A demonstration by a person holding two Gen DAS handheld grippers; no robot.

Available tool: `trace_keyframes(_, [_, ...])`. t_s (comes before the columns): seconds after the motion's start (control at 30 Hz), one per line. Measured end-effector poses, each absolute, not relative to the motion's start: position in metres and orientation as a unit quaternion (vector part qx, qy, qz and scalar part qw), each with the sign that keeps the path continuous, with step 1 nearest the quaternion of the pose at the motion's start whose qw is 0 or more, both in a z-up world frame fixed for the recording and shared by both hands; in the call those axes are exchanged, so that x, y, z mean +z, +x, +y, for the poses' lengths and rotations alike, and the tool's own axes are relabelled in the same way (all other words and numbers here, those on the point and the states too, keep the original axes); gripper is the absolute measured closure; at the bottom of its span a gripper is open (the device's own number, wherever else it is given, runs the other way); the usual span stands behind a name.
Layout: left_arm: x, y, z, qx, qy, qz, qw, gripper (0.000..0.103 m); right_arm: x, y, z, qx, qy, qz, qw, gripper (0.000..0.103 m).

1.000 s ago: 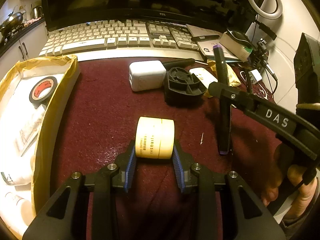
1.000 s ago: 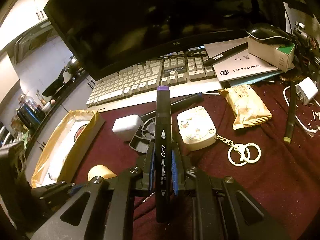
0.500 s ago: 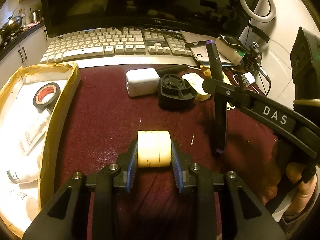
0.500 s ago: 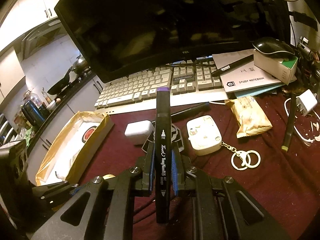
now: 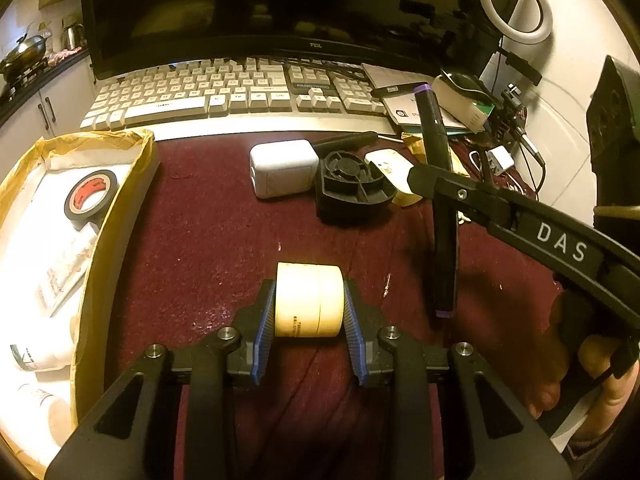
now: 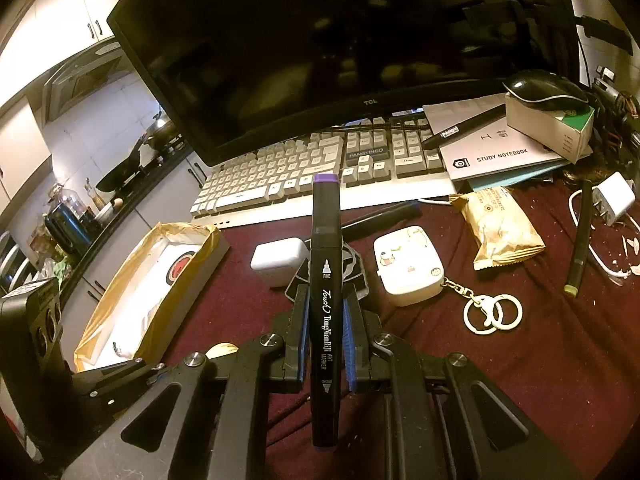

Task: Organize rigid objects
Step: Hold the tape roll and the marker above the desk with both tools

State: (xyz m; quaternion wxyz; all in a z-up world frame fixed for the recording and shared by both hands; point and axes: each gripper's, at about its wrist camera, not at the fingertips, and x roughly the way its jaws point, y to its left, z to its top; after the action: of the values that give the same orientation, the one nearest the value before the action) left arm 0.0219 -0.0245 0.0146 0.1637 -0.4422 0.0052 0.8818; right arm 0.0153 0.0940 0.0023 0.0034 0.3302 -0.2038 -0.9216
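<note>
My left gripper (image 5: 309, 304) is shut on a small cream round jar (image 5: 309, 300), lying on its side between the blue pads just above the dark red cloth. My right gripper (image 6: 326, 312) is shut on a black art marker (image 6: 326, 300) with purple ends, held lengthwise and pointing away. In the left wrist view that marker (image 5: 438, 200) hangs to the right of the jar, with a hand (image 5: 600, 384) behind it. A cardboard box (image 5: 116, 216) lined with yellow paper stands at the left, holding a roll of black tape (image 5: 90, 196) and white tubes.
On the cloth lie a white charger block (image 5: 282, 168), a black fan housing (image 5: 352, 188), a cream case (image 6: 408, 266) with key rings, a snack packet (image 6: 500, 230) and a pen (image 6: 580, 240). A keyboard (image 5: 224, 92), monitor, notebook and mouse stand behind.
The left gripper closed onto the jar and lifted it slightly, the jar rolling so its label faces down. The right gripper rose a little with the marker.
</note>
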Motion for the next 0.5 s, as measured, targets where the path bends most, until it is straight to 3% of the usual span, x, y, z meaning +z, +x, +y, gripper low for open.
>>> trace_keyframes(0.5, [0.0115, 0.0223, -0.0233, 0.885, -0.437, 0.011, 0.161, 0.073, 0.0029, 0.0174, 0.0928, -0.922, 0.329, -0.205, 0.004, 0.09])
